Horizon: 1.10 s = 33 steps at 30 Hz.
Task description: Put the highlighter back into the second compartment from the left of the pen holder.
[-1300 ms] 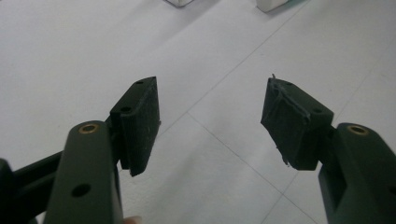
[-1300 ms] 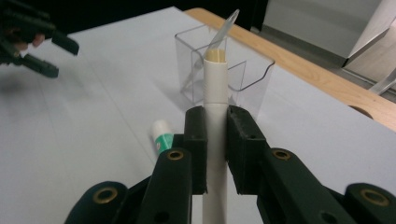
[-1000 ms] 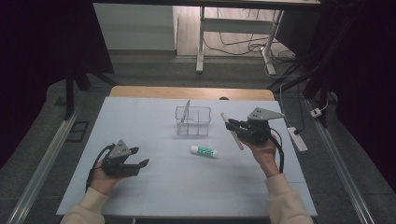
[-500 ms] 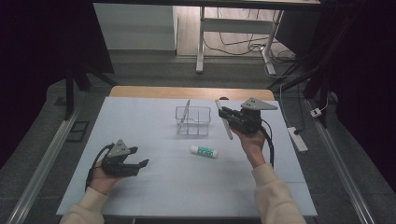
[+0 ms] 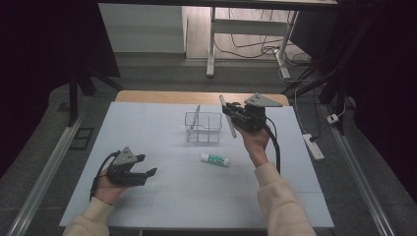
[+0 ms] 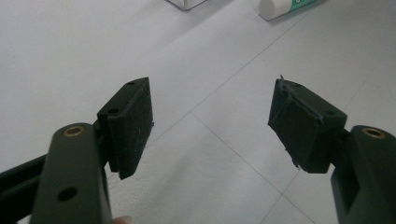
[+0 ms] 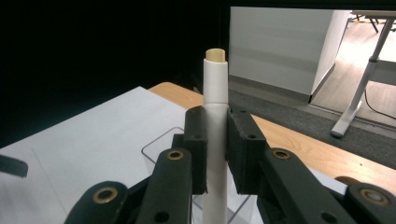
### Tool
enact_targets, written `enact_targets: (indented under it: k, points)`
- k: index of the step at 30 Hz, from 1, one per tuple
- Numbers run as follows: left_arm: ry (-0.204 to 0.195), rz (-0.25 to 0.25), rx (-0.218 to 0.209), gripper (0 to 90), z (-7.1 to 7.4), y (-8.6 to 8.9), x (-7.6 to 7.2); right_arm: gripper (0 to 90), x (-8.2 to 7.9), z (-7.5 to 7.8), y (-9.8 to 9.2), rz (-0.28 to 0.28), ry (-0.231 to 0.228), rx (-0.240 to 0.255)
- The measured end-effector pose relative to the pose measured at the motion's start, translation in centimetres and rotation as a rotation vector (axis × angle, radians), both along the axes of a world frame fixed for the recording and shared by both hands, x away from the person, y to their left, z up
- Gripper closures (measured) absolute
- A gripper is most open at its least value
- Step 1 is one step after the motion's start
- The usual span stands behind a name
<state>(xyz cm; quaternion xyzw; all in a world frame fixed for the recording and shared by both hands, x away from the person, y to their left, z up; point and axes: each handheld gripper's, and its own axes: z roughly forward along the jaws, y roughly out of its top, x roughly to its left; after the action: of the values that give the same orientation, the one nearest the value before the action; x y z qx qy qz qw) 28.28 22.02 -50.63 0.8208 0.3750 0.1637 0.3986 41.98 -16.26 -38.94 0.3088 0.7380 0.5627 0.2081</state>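
right hand-held gripper: I see my right hand-held gripper point(image 5: 230, 117) raised over the right back part of the table, just right of the bin; its black jaws are clamped on the white stick, pads pressing both sides in the right gripper view point(image 7: 216, 154).
white stick: long white plastic tube with a tan tip point(image 7: 216, 93), held at mid-length and upright between the pads in the right gripper view; from the high view point(image 5: 227, 115) it slants, top end toward the far edge. Its lower end runs off the bottom of the right gripper view, so I cannot see it there. Whether it is a marker or a glue stick I cannot tell.
left hand-held gripper: my left hand-held gripper point(image 5: 147, 165) sits low at the front left of the table; jaws have just been opening and stand wide in the left gripper view point(image 6: 212, 123), with only bare table between the pads.
clear bin: small clear plastic bin with dividers point(image 5: 203, 127), mid-back of the table; walls are see-through and hard to trace. A thin pale stick point(image 5: 193, 123) leans at its left side, and I cannot tell which compartment it is in. In the right gripper view the bin's rim point(image 7: 161, 142) is mostly hidden behind the jaws.
green tube: short white tube with a green label point(image 5: 215, 159), lying flat in front of the bin, apart from both grippers; cut off at the top edge of the left gripper view point(image 6: 285, 5), label unreadable.
table: white-covered table point(image 5: 147, 128); wooden edge shows at the far side.
surroundings: dark at both sides, details lost.
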Motion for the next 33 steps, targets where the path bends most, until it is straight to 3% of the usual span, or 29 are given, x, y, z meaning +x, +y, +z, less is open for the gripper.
enact_targets:
  k: [19, 33]
  points:
    - [0.004, 0.001, 0.002, 29.8, 0.0, -0.1, 0.1, 77.9, 2.3, -0.8, 1.0, -0.041, 0.009, 0.052]
    - [0.001, -0.001, -0.001, 29.9, 0.0, -0.1, 0.1, 77.9, 4.0, -0.1, 2.3, -0.033, -0.016, 0.083]
